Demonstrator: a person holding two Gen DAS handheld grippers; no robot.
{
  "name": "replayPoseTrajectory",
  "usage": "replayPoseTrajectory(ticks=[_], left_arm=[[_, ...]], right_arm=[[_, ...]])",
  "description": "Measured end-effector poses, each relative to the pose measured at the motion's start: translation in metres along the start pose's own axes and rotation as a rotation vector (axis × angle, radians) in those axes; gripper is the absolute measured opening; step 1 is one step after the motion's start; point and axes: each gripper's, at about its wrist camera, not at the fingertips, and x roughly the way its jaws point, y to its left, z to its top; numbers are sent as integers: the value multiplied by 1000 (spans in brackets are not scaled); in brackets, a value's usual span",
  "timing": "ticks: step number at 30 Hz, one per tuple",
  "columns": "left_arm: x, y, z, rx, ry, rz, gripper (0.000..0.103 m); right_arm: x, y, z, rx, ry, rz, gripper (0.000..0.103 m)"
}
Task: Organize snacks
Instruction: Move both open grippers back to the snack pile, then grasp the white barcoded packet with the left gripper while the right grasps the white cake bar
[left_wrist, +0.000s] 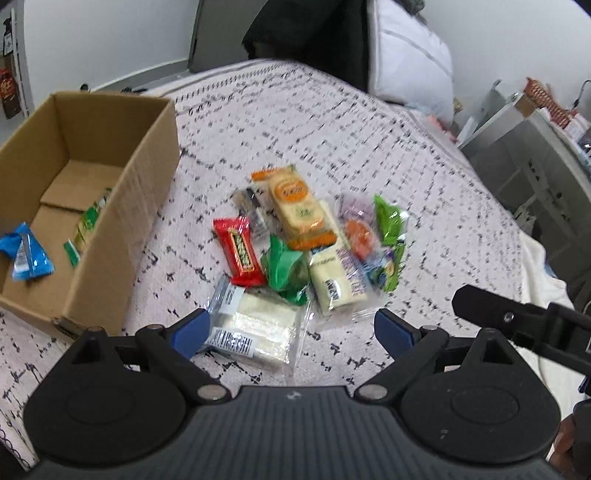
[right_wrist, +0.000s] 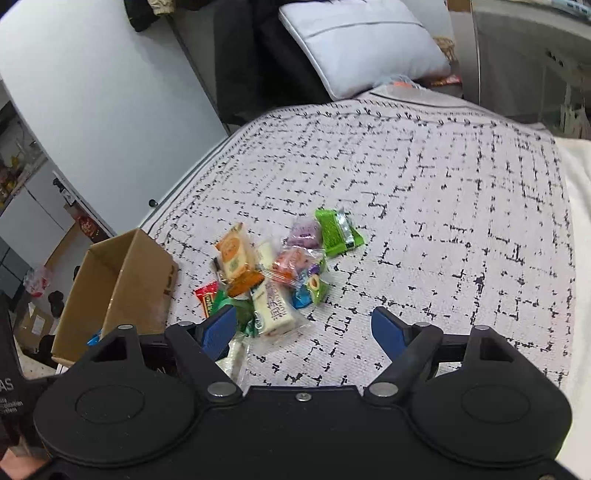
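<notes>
1. The left gripper (left_wrist: 291, 330) hangs with its blue-padded jaws spread wide and empty, low over a clear-wrapped white cake (left_wrist: 255, 328) at the near edge of the snack pile (left_wrist: 303, 240); its left finger sits at the wrapper's edge.

2. The right gripper (right_wrist: 304, 330) is likewise parted and holding nothing, above the patterned bedspread (right_wrist: 443, 184) just beside the same pile (right_wrist: 273, 273).

3. The snacks lie heaped mid-bed: a red candy bar (left_wrist: 240, 251), an orange cracker pack (left_wrist: 299, 206), a green pouch (left_wrist: 286, 273) and a long white bar (left_wrist: 336, 277), overlapping one another.

4. Judged by look, these packets are light, and their film is crinkly and slick. The crackers and cakes would likely crumble under a hard pinch. The safer hold seems to be across a bar's short width, or on a sealed end flap.

5. The cardboard box (left_wrist: 122, 206) stands open just left of the pile.

6. Only the left wrist view looks into the box, showing a blue packet (left_wrist: 27, 254) and a green-and-white packet (left_wrist: 86, 229) already on its floor. It also catches the right tool's finger (left_wrist: 491, 306) at the frame edge.

7. Only the right wrist view gives a clean look at the bright green packet (right_wrist: 338, 230) on the pile's far side, and at the pillow (right_wrist: 362, 40) beyond.
</notes>
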Motion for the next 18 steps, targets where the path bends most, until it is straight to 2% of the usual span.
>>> replayPoseTrajectory(ticks=[15,18], left_arm=[[49,17,1,-78,95,89,95],[55,17,0,-88,116,102,92]], right_arm=[[49,-7,-3,10,80,32,79],[59,-3,-4,-9,88,52,79]])
